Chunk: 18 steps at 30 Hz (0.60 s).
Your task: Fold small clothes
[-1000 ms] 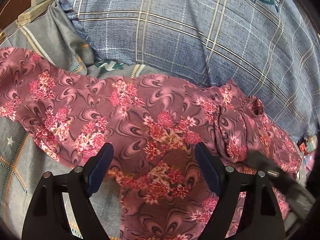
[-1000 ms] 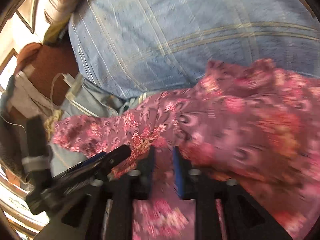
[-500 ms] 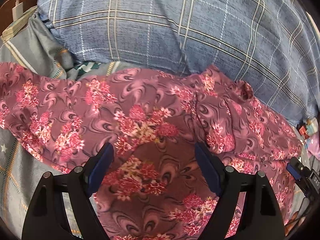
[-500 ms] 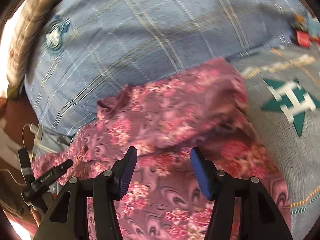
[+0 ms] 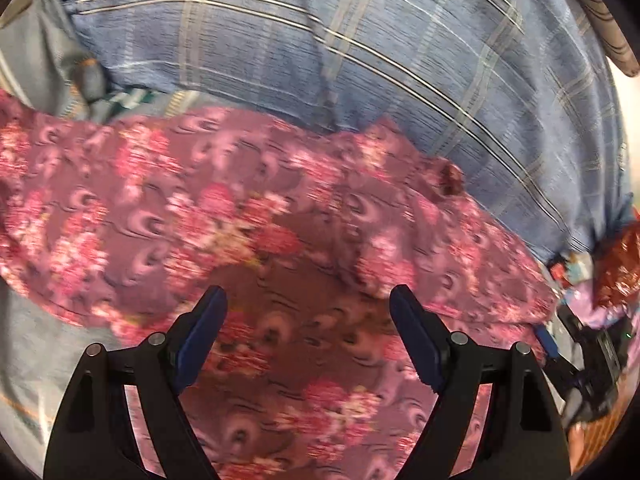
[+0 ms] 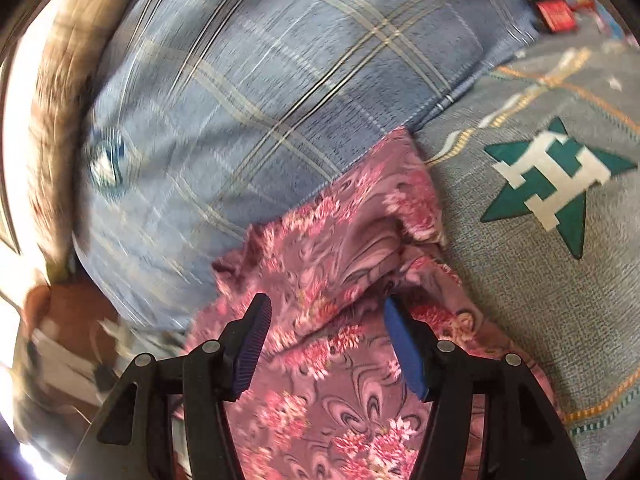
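Grey bedsheet (image 6: 532, 300) with orange lines and a green star bearing a white H (image 6: 556, 184) covers the bed and carries everything else. On its far side lies a big blue plaid pillow (image 5: 360, 60), which has a round emblem (image 6: 106, 164) on its cover in the right wrist view. Against the near edge of that pillow lies the floral garment (image 5: 248, 232), a purple-pink cloth with red and pink flowers; it touches the pillow and spreads across the sheet toward both cameras. In the right wrist view one part is bunched and folded over itself beside the pillow's corner, with flatter cloth nearer the camera.

Both tools are over the garment. The left hand-held gripper (image 5: 308, 320) has its blue-padded fingers (image 5: 200, 336) spread wide apart, released, with nothing between them; the cloth lies below the gap. The right hand-held gripper (image 6: 324, 332) is likewise released, its pads apart, and the bunched fold shows between and beyond the tips. Whether either tip touches the cloth cannot be told.

At the right edge of the left wrist view, part of the right tool shows just off the garment's edge. A small red packet (image 6: 554, 16) lies on the sheet well beyond the pillow's corner.
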### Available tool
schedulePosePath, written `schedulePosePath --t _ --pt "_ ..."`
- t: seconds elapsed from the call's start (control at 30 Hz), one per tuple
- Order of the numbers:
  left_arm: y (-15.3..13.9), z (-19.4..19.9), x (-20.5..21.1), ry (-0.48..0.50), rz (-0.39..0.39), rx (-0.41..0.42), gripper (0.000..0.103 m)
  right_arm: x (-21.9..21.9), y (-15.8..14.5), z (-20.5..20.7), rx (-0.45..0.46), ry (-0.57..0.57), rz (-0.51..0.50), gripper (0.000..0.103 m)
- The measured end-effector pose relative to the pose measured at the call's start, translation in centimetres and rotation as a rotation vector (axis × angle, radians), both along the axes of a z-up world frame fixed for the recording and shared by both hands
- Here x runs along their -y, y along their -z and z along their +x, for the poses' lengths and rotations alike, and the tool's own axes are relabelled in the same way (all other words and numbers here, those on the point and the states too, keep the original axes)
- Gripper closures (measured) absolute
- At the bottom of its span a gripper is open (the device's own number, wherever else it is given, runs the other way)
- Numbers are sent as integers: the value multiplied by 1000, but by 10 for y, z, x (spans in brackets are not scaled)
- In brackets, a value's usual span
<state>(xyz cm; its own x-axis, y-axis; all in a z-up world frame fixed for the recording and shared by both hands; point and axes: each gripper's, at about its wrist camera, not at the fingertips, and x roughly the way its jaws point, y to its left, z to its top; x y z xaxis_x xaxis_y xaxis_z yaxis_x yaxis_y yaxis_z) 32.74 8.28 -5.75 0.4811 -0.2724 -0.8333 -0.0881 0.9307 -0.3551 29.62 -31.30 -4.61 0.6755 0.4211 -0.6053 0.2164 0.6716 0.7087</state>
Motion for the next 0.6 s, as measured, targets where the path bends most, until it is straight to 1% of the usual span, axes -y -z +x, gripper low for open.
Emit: schedulePosePath --t 0.13,0.2,0.23,0.27,0.3,0.33,0.4,0.47,0.5,0.53,0.57,0.6 --pt "1 3 10 9 54 -2 19 13 13 7 -12 52 88 42" --pt "4 6 11 9 60 -13 19 16 21 13 -11 58 134 42" --pt "5 6 11 9 60 -16 19 17 24 18 -20 64 141 47" --pt "4 7 10 8 63 -17 19 17 24 19 -13 65 151 72" --pt "4 7 10 6 67 -15 19 17 22 18 17 59 171 93" --pt "3 8 10 1 72 -11 19 16 18 15 44 50 172 98" --pt "2 10 7 -11 76 -1 19 12 13 7 54 31 109 99" --pt "2 11 3 -21 66 -4 19 17 25 3 -3 49 71 99" --pt "3 10 1 -25 62 -7 19 23 37 1 -51 70 66 99" --pt "3 10 -1 -27 59 -12 19 26 44 0 -63 77 71 103" --pt "3 9 -5 -28 58 -13 19 25 41 -2 -50 71 58 100" --pt "2 8 -7 -32 59 -9 19 19 32 -4 -52 65 3 93"
